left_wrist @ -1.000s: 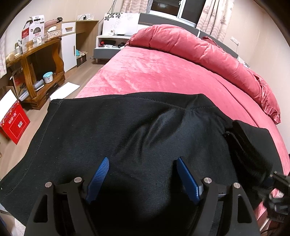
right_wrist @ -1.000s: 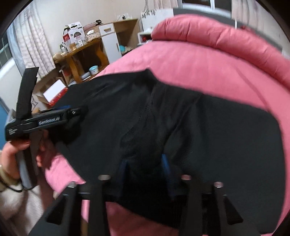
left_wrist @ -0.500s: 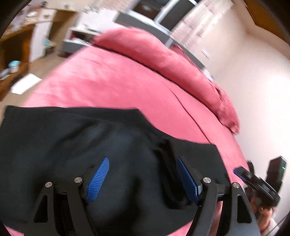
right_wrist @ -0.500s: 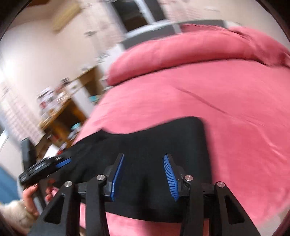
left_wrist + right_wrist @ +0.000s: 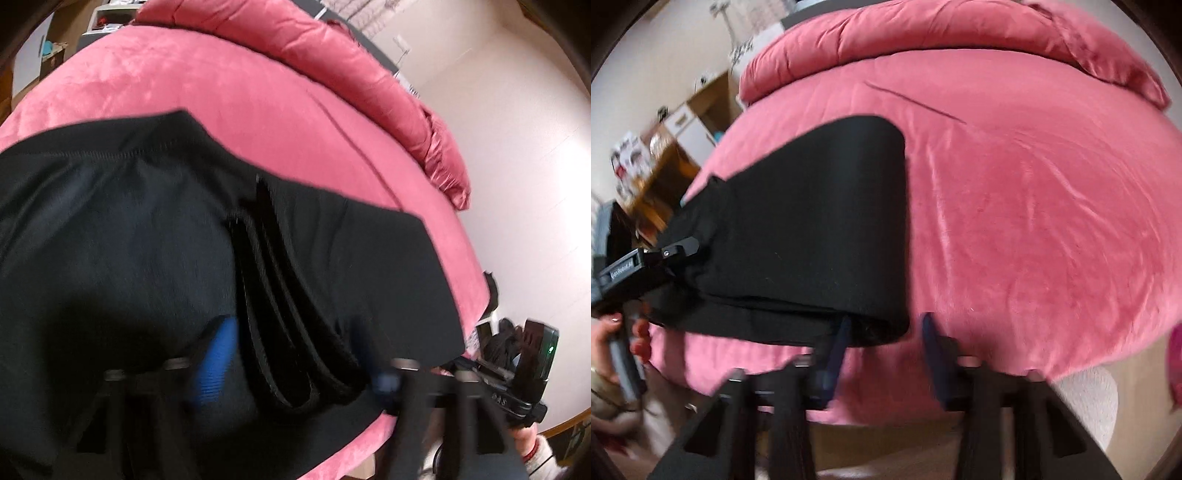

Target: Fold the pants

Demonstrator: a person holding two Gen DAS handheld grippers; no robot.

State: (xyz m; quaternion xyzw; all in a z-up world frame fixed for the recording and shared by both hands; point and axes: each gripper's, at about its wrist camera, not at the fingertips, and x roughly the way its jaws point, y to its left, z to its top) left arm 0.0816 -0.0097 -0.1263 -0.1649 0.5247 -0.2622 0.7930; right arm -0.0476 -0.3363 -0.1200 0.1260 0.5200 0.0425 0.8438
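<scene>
Left gripper: nearest in its own view; blue pads stand either side of a thick stack of black folded edges. Its jaws have just been closing with that stack between them; blur hides whether the pads press yet, so a firm pinch cannot be told.
Right gripper: jaws have just been closing; one pad is at the near right corner of the cloth, the other over bare bedding. A gap shows between them, and nothing is clearly gripped.
Pants: black, already folded to a long band on the near part of the bed, the near edge by the bed's edge.
Long axis: runs across from one gripper to the other, the left at one end and the right at the other.
Key relation: each end lies just ahead of its own fingers; the left looks better seated, so the right probably needs to reach further in over its corner.
Bed: pink cover, stretching away behind the pants.
Duvet: rolled, pink, at the far end.
</scene>
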